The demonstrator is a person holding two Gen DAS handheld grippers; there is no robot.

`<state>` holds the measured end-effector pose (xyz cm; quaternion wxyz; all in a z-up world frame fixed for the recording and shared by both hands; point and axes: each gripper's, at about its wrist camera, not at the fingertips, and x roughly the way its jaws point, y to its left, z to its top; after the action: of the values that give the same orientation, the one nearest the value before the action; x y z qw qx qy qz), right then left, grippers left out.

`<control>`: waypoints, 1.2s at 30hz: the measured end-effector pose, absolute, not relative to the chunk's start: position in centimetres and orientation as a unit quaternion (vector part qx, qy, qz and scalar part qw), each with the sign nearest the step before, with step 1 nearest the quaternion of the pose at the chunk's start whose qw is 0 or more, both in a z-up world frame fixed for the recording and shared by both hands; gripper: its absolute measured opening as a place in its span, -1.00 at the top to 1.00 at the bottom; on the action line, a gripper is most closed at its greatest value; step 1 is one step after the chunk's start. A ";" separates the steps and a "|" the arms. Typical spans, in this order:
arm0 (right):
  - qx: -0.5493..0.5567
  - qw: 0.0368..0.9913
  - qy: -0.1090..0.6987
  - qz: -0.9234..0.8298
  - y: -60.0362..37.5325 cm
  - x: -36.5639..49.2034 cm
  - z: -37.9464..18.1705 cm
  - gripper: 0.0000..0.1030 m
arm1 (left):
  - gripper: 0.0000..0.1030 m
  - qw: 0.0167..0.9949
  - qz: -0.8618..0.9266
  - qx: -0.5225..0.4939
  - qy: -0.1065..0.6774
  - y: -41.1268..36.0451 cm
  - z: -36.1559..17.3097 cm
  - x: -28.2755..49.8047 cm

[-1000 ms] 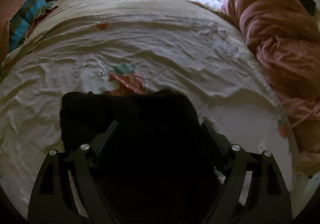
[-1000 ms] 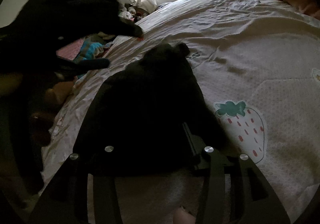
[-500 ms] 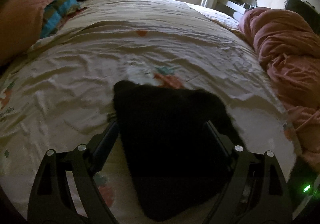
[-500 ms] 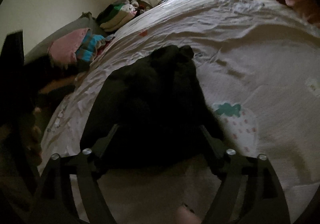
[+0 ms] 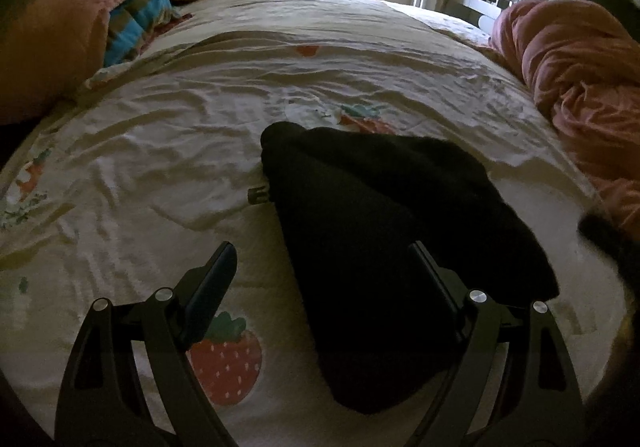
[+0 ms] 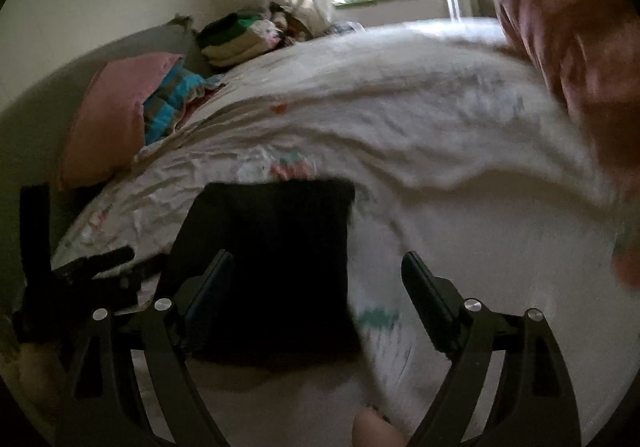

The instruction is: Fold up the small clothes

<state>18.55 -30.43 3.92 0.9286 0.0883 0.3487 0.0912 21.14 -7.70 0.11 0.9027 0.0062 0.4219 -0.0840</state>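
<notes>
Below both cameras, a black garment lies folded on a white bedsheet printed with strawberries. From the left wrist view, the left gripper has its tongs spread wide with nothing pinched, the cloth running from centre toward 5 o'clock behind its right finger. From the blurred right wrist view, the right gripper is likewise spread and empty, the garment toward 9 o'clock.

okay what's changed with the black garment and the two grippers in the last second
The right gripper let go of the black garment and lifted away, jaws wide. The left gripper slid sideways, so the garment now sits toward its right finger. The garment stays flat on the strawberry sheet; left jaws stay open.
</notes>
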 end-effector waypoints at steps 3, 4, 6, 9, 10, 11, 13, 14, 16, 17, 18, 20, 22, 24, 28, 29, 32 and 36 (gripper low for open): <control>0.059 0.928 0.348 0.120 -29.3 20.8 4.8 -0.41 | -0.53 0.905 -0.081 0.016 0.417 -7.8 0.0 20.6; 0.050 0.926 0.355 0.121 -28.9 21.7 4.8 -0.31 | -0.53 0.906 -0.080 0.018 0.415 -7.8 0.0 20.4; 0.021 0.921 0.369 0.122 -27.7 23.6 4.3 -0.19 | -0.53 0.907 -0.081 0.023 0.414 -7.9 0.0 20.2; -0.012 0.912 0.395 0.115 -26.2 26.0 2.9 -0.06 | -0.53 0.908 -0.081 0.029 0.410 -8.0 0.0 19.9; -0.023 0.910 0.398 0.109 -25.9 26.6 2.5 -0.05 | -0.53 0.908 -0.082 0.029 0.409 -8.0 -0.1 19.9; -0.030 0.909 0.401 0.108 -25.6 27.1 2.1 -0.05 | -0.53 0.908 -0.082 0.029 0.410 -8.0 -0.2 19.8; -0.041 0.907 0.408 0.099 -25.1 27.8 1.2 -0.03 | -0.53 0.906 -0.083 0.026 0.414 -7.8 -0.5 20.0; -0.045 0.904 0.413 0.096 -24.9 28.2 0.7 -0.03 | -0.53 0.905 -0.084 0.023 0.416 -7.8 -0.6 20.1; -0.052 0.901 0.422 0.090 -24.6 28.9 -0.3 -0.03 | -0.53 0.902 -0.087 0.016 0.422 -7.7 -1.1 20.3; -0.054 0.899 0.425 0.090 -24.5 29.0 -0.7 -0.02 | -0.53 0.901 -0.089 0.015 0.424 -7.8 -1.2 20.3; -0.057 0.898 0.427 0.087 -24.4 29.2 -1.1 -0.02 | -0.54 0.899 -0.089 0.013 0.428 -7.8 -1.5 20.5; -0.063 0.896 0.430 0.089 -24.1 29.4 -1.6 0.03 | -0.54 0.896 -0.092 0.004 0.434 -7.7 -2.0 20.7; -0.067 0.895 0.431 0.092 -23.9 29.5 -1.9 0.10 | -0.59 0.895 -0.091 -0.001 0.436 -7.6 -2.3 20.7; -0.072 0.894 0.432 0.094 -23.8 29.7 -2.3 0.21 | -0.63 0.894 -0.090 -0.004 0.438 -7.5 -2.6 20.8; -0.090 0.894 0.427 0.101 -23.3 29.5 -2.8 0.62 | -0.64 0.893 -0.090 -0.011 0.441 -7.4 -2.9 20.7; -0.102 0.896 0.419 0.102 -23.0 29.3 -2.8 0.77 | -0.64 0.893 -0.089 -0.013 0.441 -7.3 -2.9 20.7; -0.116 0.902 0.403 0.104 -22.6 28.8 -2.7 0.82 | -0.64 0.893 -0.089 -0.015 0.440 -7.4 -2.9 20.6; -0.108 0.913 0.379 0.108 -23.2 28.4 -1.7 0.86 | -0.64 0.893 -0.094 -0.016 0.440 -7.5 -2.8 20.4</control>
<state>28.36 -23.17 -1.69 0.9127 -0.1077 0.3790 0.1082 20.44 -7.54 -2.79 0.8931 -0.0164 0.4395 -0.0942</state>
